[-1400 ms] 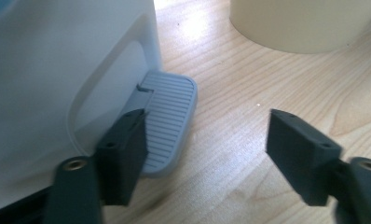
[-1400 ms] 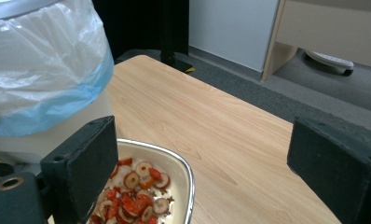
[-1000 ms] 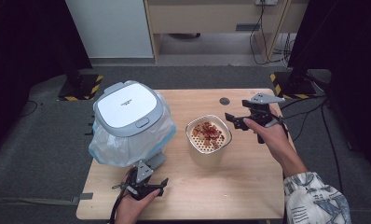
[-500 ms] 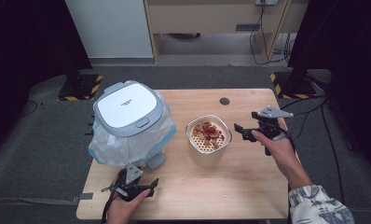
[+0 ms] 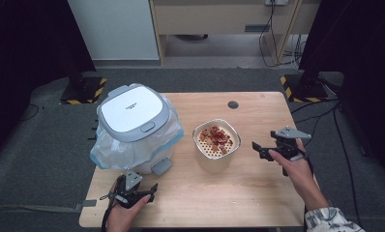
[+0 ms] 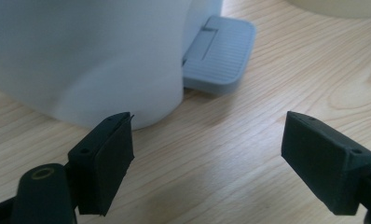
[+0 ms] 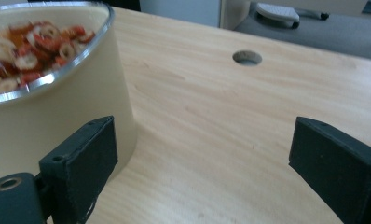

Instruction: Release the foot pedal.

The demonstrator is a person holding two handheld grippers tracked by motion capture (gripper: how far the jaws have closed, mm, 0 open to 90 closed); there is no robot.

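A white pedal bin [image 5: 134, 126] and a cream strainer pot [image 5: 216, 144] stood apart mid-table, bare wood [image 5: 219, 198] lying open between and before them.

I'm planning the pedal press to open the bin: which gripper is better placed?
Left, probably. The left gripper, jaws open, sits just in front of the bin's grey pedal. The right gripper is beside the bowl, across the table.
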